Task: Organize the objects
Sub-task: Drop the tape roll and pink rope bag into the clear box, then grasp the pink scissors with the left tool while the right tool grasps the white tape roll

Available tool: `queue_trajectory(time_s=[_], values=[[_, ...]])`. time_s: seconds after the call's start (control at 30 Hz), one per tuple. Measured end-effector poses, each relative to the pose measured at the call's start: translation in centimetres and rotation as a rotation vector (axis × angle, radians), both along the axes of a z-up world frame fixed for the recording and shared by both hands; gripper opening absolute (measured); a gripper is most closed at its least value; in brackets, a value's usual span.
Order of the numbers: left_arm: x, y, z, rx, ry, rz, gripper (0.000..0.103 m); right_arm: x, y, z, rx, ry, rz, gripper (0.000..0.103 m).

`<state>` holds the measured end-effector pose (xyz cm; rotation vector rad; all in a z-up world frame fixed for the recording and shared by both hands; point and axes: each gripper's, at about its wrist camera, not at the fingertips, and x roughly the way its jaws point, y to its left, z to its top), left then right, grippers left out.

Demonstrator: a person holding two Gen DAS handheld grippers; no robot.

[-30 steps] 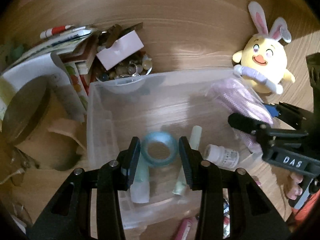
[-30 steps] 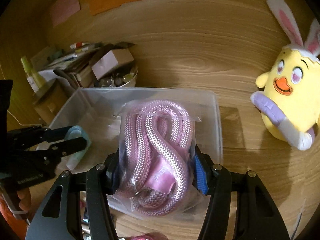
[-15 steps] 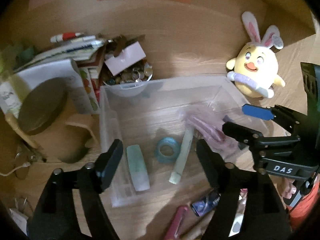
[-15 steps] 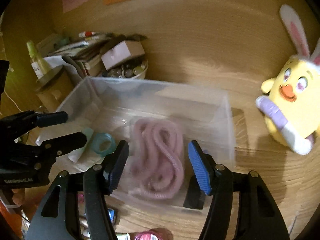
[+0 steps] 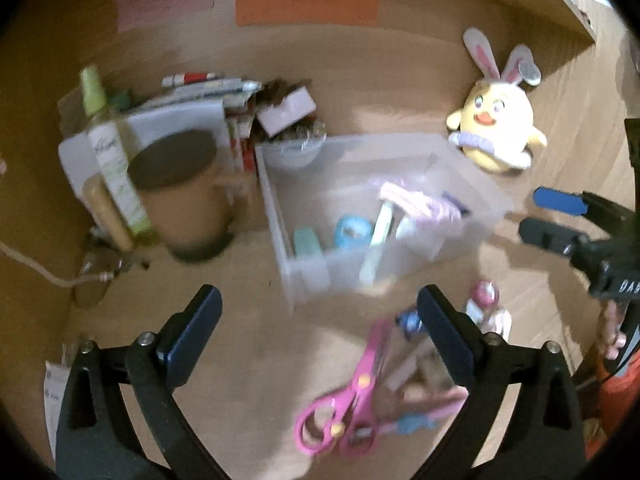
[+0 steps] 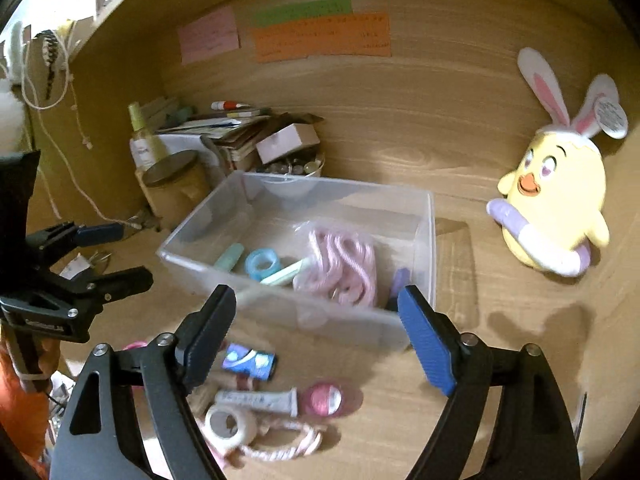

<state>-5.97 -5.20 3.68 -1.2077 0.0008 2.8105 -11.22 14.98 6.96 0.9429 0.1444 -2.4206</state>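
Your left gripper [image 5: 320,320] and right gripper [image 6: 316,320] have just been opening, nothing between the jaws. The pink scissors [image 5: 352,404] lie just below your left fingers, long axis running away from you (left hand nearer), on the wooden desk [image 6: 460,152] before the clear bin [image 6: 428,240].

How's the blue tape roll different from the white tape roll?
The blue tape roll lies inside the clear bin, beside the bagged pink rope; the white tape roll lies outside on the desk, near the scissors. The blue one is teal-blue, the white one pale. Both are flat rings with open centres.
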Motion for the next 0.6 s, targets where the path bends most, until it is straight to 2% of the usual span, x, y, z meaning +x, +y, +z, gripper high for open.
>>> queue_trajectory(time_s=[0.13, 0.33, 0.4, 0.53, 0.6], values=[[1.7, 0.1, -2.2, 0.005, -0.049, -0.014, 0.099, 2.0, 0.7, -1.3, -0.005, -0.027, 0.004, 0.081], [1.9, 0.7, -6.1, 0.045, -0.164, -0.047, 0.099, 4.4, 0.3, -4.1, 0.037, -0.082, 0.017, 0.081], [2.0, 0.8, -6.6, 0.058, -0.17, -0.054, 0.096, 5.0, 0.2, -4.8, 0.031, -0.103, 0.027, 0.081], [1.7, 1.3, -7.2, 0.067, -0.183, -0.088, 0.082, 5.8, -0.1, -6.1, 0.019, -0.141, 0.051, 0.081], [1.5, 1.3, -7.4, 0.084, -0.185, -0.098, 0.078, 5.9, -0.5, -6.6, 0.022, -0.151, 0.059, 0.078]])
